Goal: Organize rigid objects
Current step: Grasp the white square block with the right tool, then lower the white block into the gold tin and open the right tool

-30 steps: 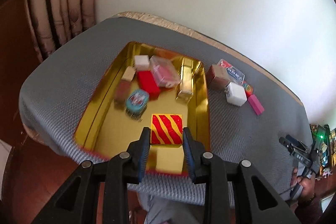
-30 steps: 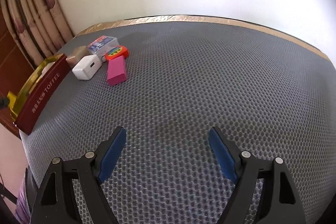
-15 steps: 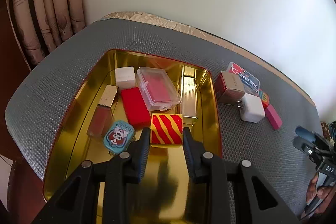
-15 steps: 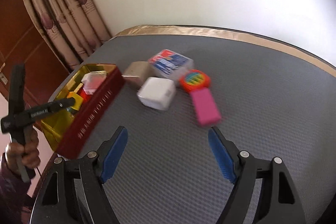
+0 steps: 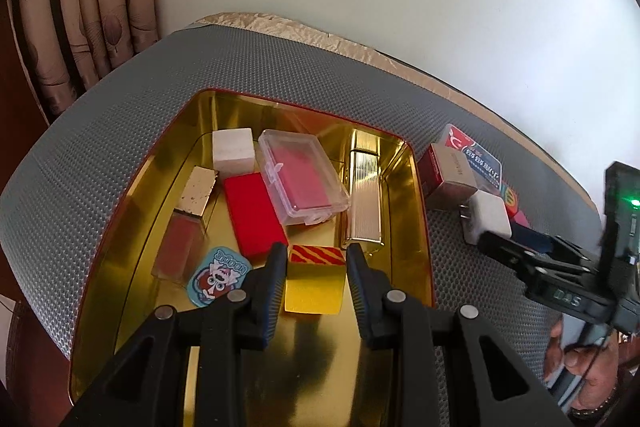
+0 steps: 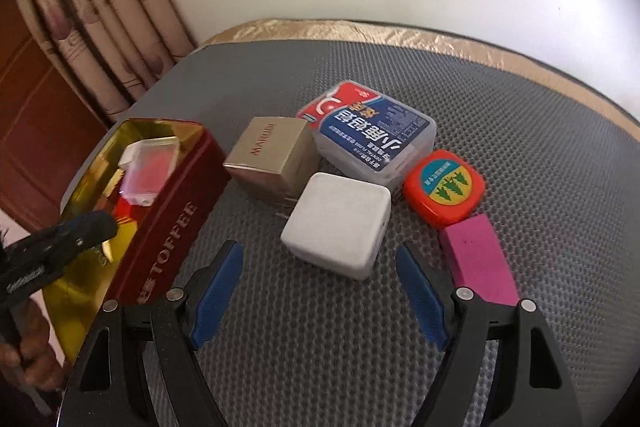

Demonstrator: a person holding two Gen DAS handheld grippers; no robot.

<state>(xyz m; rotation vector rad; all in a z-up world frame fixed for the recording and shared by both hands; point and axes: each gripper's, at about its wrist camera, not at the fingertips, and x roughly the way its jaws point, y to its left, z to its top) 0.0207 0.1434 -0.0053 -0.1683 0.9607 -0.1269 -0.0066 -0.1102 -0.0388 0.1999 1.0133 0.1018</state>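
Between the left gripper's [image 5: 317, 259] fingers, a striped block [image 5: 316, 277] sits clamped inside the tin [image 5: 416, 195]; right gripper [image 6: 320, 279] fingers spread apart, charger [image 6: 338, 225] just ahead.

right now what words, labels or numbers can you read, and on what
"TOFFEE" on the red outer wall of the tin.
"DENTAL FLOSS", upside down and small, on the clear floss box; its large Chinese characters and fine print I cannot make out.
Red lettering on the beige box: too blurred to read.
Round sticker in the tin: letters upside down, not readable.
Orange tape measure label: too small.
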